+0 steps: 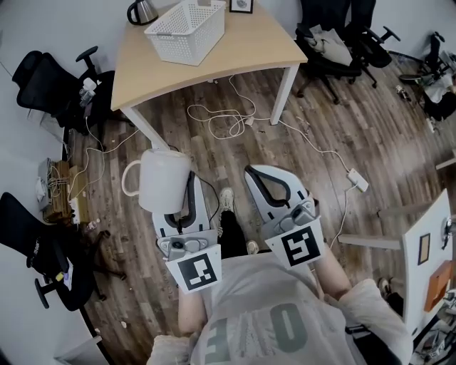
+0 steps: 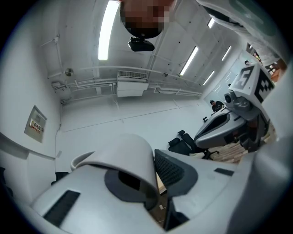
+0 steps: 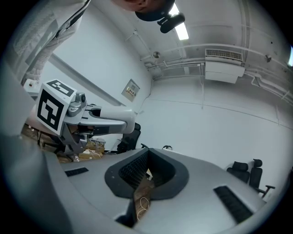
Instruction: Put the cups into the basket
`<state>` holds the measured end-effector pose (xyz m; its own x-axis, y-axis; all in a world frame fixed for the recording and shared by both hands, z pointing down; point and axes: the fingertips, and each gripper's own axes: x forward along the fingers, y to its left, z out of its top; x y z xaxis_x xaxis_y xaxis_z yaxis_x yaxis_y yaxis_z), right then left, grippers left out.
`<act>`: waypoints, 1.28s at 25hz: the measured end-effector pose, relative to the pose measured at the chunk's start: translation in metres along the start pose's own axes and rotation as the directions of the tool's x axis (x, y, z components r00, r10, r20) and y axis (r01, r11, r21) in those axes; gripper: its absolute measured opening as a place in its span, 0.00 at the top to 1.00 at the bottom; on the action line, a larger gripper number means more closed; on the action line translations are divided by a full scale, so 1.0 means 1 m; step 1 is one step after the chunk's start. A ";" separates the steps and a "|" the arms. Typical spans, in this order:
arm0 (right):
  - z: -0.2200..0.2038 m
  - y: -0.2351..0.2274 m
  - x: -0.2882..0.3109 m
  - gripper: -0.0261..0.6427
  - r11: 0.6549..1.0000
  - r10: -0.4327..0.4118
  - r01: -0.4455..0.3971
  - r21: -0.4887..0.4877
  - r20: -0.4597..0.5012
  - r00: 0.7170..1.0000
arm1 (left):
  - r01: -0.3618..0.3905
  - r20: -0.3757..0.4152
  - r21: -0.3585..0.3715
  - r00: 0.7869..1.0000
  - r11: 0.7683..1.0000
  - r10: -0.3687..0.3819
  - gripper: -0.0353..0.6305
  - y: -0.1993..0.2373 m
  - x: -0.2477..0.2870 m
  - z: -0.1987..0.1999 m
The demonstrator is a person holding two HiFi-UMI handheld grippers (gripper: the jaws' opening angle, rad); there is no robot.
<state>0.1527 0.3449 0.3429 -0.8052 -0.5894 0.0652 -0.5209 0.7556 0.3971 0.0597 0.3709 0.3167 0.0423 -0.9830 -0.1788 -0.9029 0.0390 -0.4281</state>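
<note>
L gripper clamps the cup, R gripper has nothing in it, basket sits far off on the table.
Nearest, the person's left hand-held gripper [image 1: 185, 187] has its ribbed black pads pinched on the wall of a smooth, rounded white cup [image 1: 164, 178], w/ its loop handle [image 1: 129, 178] sticking out to the left; the cup's inside can't be seen. Beside it, the right hand-held gripper [image 3: 146, 160] has its jaws drawn together at the tips w/ nothing between them. Beyond lies the dark wood-plank floor [image 1: 320, 114] w/ a loose white cable [image 1: 221, 121]. Farthest, a white plastic lattice basket [image 1: 178, 43], rectangular, stands on a pale wooden table [image 1: 256, 43]; what shows of its inside is bare. A dark kettle [image 1: 142, 11] stands just behind it.
</note>
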 end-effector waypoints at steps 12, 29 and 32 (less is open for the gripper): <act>-0.006 -0.052 0.152 0.97 0.999 0.036 -0.036 -0.032 0.003 0.999 | -0.012 0.024 -0.014 1.000 1.000 0.013 0.83 0.071 0.124 -0.053; 0.008 -0.119 0.313 0.96 0.996 -0.047 0.044 -0.075 -0.039 0.998 | 0.040 0.081 -0.069 0.996 0.997 -0.034 0.84 0.175 0.269 -0.104; 0.005 -0.127 0.324 0.97 0.996 -0.044 0.040 -0.082 -0.041 0.998 | 0.047 0.078 -0.058 0.996 0.997 -0.042 0.84 0.177 0.282 -0.108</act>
<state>-0.0437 0.0592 0.3089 -0.7693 -0.6331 0.0852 -0.5279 0.7052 0.4734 -0.1343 0.0814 0.2859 0.1140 -0.9667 -0.2293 -0.9233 -0.0179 -0.3836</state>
